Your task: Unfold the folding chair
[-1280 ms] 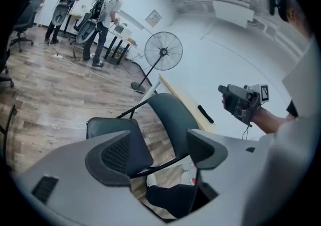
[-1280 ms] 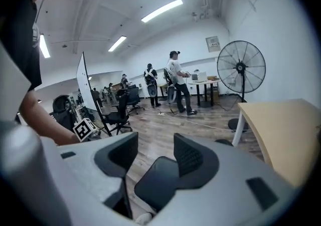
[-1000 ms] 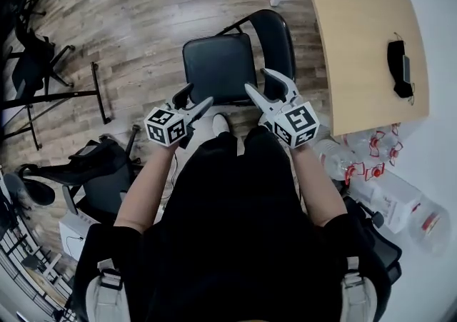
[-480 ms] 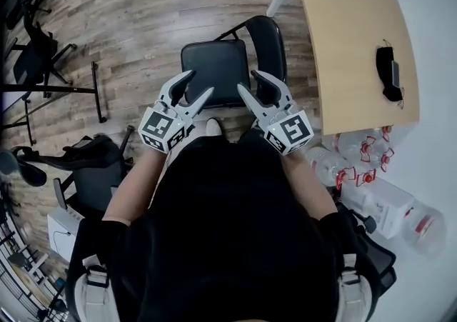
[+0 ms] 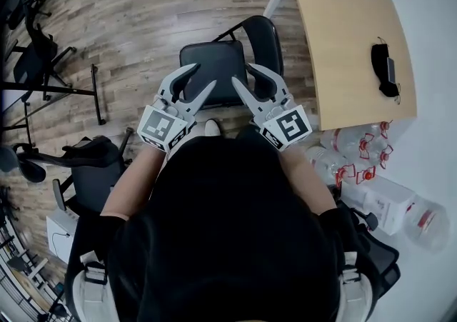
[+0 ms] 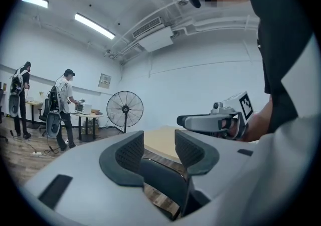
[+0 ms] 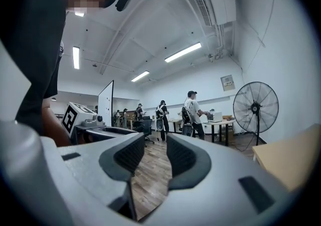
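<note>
Folding chair (image 5: 214, 71) black, floor (image 5: 143, 21) brown with plank grain — table (image 5: 343, 28) pale tan, bottles (image 5: 360, 153) clear with red tops.

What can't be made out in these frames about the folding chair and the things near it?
1. Head view: folding chair's front legs, hidden by its own seat, the left gripper and the right gripper.
2. Head view: black item on the table, too small to identify.
3. Left gripper view: most of the chair, behind the closing, empty jaws.
4. Right gripper view: chair out of frame; jaws closing, empty.
</note>
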